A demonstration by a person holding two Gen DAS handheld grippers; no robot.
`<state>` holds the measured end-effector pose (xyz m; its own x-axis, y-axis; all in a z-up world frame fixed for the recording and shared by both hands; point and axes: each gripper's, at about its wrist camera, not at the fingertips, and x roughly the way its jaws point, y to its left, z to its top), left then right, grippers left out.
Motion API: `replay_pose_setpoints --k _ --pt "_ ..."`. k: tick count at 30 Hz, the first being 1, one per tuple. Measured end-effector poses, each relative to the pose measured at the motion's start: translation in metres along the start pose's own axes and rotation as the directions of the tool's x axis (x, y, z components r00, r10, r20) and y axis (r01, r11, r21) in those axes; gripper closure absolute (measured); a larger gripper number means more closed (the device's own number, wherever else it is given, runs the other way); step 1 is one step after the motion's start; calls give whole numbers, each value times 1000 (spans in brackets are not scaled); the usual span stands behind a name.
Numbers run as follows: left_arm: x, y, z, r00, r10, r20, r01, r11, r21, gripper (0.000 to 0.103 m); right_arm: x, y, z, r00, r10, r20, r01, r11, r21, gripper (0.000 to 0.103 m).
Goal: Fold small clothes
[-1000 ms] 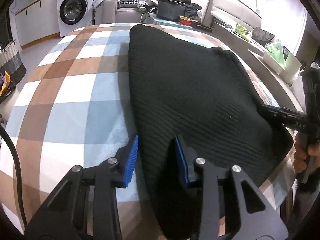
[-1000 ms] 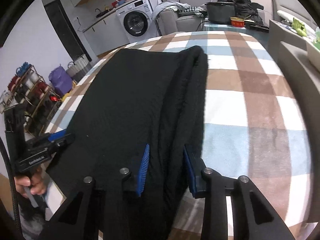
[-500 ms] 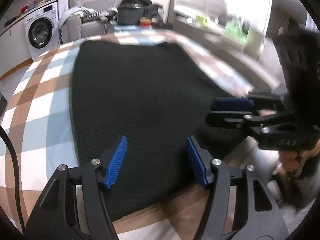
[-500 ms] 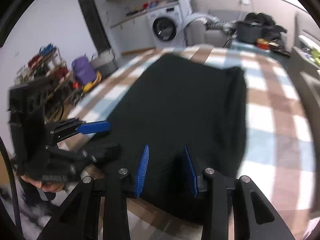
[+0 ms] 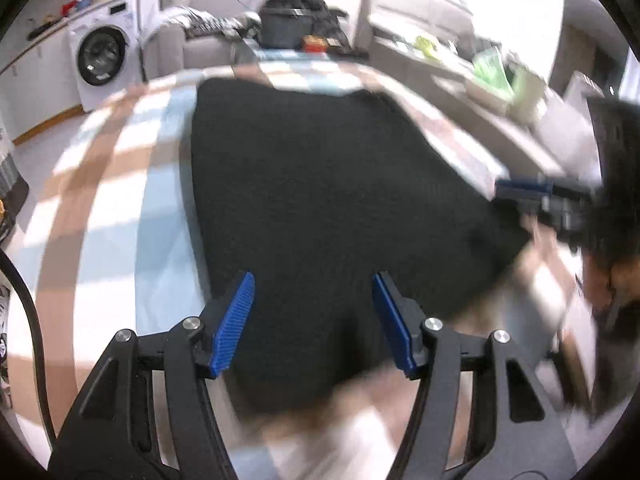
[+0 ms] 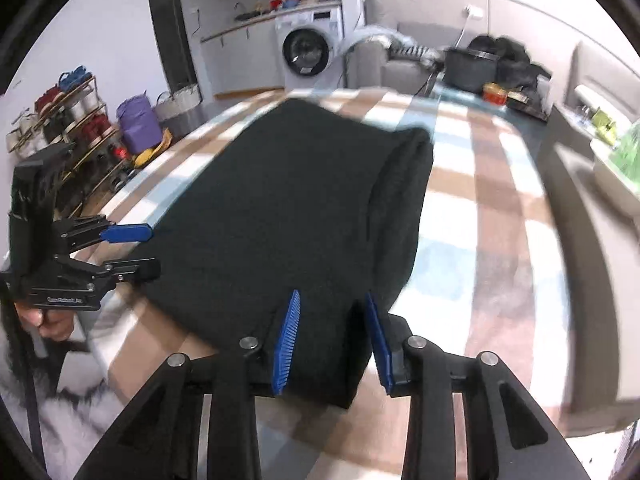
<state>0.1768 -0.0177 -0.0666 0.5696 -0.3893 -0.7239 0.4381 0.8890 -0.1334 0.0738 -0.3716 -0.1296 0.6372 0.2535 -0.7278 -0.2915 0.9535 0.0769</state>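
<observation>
A black knit garment [image 5: 320, 200] lies flat and folded lengthwise on the checked tablecloth [image 5: 100, 220]. My left gripper [image 5: 313, 280] hovers open over its near edge, with nothing between the pads. In the right wrist view the same garment [image 6: 300, 200] shows a thick folded edge on its right side. My right gripper [image 6: 332, 296] hangs over the near right corner, its jaws partly apart, and the cloth lies under them, not pinched. Each view shows the other gripper at the side: the left gripper [image 6: 154, 250] open, the right gripper [image 5: 504, 198] blurred.
The checked table [image 6: 480, 220] extends right of the garment. A washing machine [image 6: 308, 52] and a sofa with a dark pot [image 6: 472, 68] stand beyond the far edge. A shoe rack [image 6: 60, 120] and purple bag [image 6: 138, 124] stand on the left. A ledge with green items [image 5: 492, 72] runs along the right.
The left jaws have opened wider and let go of the garment's edge. Both grippers have drawn back and up from the near edge, rolling so that each view now faces the whole garment.
</observation>
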Motion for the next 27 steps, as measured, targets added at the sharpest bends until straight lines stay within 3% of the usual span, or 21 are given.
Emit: replay_pose_setpoints --k 2,5,8,10,14,16,21,24,27 --pt "13 1 23 999 -28 21 28 999 -18 44 14 5 18 999 32 2 -32 999 21 65" --pt "51 4 49 999 -23 -25 22 999 -42 44 45 12 45 999 50 -8 -50 998 24 65" --pt "82 14 56 996 -33 -77 27 997 -77 40 77 15 62 996 72 -50 -71 997 14 65" --pt "80 22 55 995 -59 -81 50 993 -110 39 100 11 64 995 26 -97 -26 1000 -5 65" --pt "73 32 45 996 -21 -86 13 995 -94 39 90 -3 59 996 10 -90 -11 1000 -10 69" --pt "67 35 41 996 -9 -90 1 996 -84 39 82 -13 51 996 43 -83 -43 999 11 72" --pt "50 36 52 999 8 -50 -12 997 -76 39 67 -19 55 996 61 -60 -58 997 46 69" --pt "64 38 70 999 3 -46 -7 996 -91 39 73 -13 72 998 37 -43 -36 999 36 68" --pt "93 36 79 995 33 -91 -41 995 -87 39 105 -14 88 994 62 -95 -56 996 64 67"
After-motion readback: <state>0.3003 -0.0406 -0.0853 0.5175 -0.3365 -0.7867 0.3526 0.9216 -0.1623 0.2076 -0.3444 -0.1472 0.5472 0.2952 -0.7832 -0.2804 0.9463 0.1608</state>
